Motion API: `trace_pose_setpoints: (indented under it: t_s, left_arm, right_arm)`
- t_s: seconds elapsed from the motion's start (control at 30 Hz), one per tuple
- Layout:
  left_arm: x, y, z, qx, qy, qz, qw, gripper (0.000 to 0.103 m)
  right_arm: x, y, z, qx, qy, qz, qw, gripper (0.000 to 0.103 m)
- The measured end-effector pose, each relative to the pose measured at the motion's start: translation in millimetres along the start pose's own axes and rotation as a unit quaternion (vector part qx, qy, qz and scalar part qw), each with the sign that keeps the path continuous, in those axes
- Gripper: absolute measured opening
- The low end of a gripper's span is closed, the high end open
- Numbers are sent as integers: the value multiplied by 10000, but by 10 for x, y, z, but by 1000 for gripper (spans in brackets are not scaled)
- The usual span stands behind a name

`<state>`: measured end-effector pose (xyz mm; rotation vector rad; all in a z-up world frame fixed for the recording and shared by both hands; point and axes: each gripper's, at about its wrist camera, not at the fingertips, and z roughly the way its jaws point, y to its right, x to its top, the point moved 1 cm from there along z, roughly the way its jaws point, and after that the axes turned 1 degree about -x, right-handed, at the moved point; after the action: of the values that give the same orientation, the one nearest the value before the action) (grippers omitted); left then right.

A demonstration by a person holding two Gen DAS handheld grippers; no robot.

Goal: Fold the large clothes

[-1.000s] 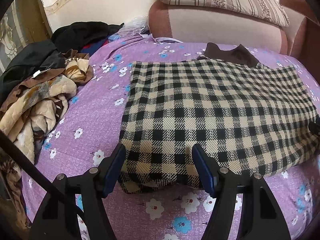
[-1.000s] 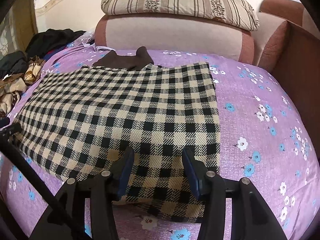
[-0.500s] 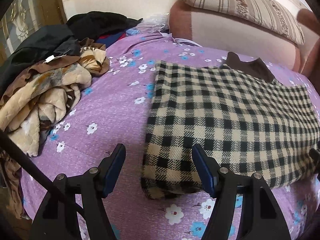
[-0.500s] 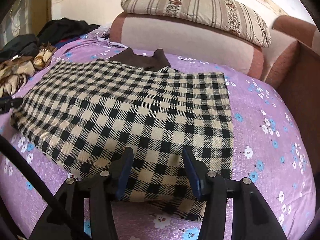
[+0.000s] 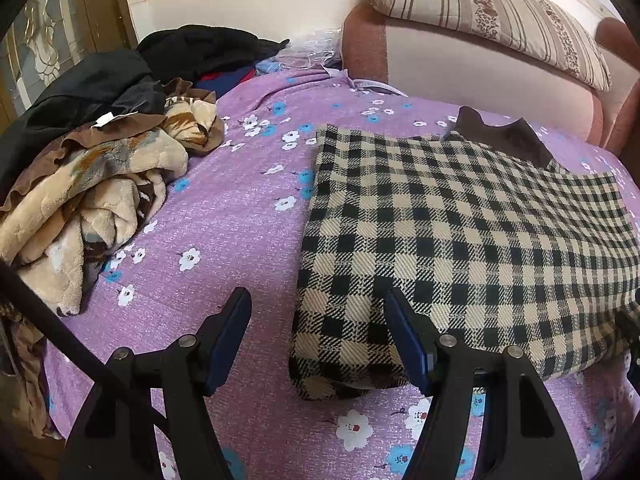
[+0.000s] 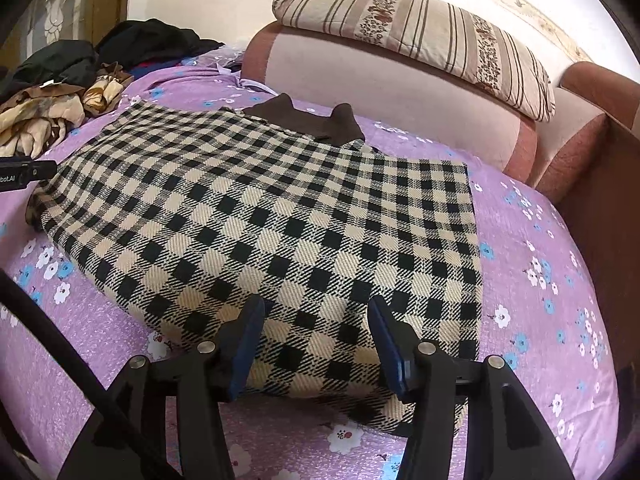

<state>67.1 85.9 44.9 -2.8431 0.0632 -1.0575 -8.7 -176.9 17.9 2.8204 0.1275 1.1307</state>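
A black-and-beige checked garment (image 5: 460,236) with a brown collar (image 5: 500,136) lies flat on the purple flowered bedsheet (image 5: 224,224). My left gripper (image 5: 318,316) is open and empty, just above the garment's near left corner. In the right wrist view the same garment (image 6: 280,232) fills the middle. My right gripper (image 6: 316,320) is open and empty over its near edge, close to the right corner. The left gripper's body shows at the left edge of that view (image 6: 24,174).
A heap of blankets and dark clothes (image 5: 88,160) lies on the bed's left side. A padded headboard (image 6: 380,92) with a striped pillow (image 6: 420,36) on top stands behind. A brown wooden side (image 6: 600,208) borders the bed on the right.
My left gripper has shifted left, from over the garment's near edge to its left corner. The right gripper has turned slightly. Both stay open; the garment has not moved.
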Motion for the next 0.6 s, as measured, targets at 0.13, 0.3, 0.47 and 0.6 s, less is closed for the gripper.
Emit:
trace_pose_setpoints:
  t_s: [0.13,0.3,0.47,0.6]
  left_arm:
    - [0,0,6,-8,-1,3,10000,68]
    - [0,3,11,1,-10,10,10000,68]
    - [-8,-6,9,-12,-8,-10,10000,68]
    - [-50,-42,-31,160,77,-55,9998,68]
  right_arm:
    - [-8,-35,-18,-3,35,-44,10000,58]
    - [-11,-63,-18,3,50,-89,9999,58]
    - [-31,-93,-5,8,29,-105,9999,59]
    - [-47,-98,-2,25,23,-57,10000,59]
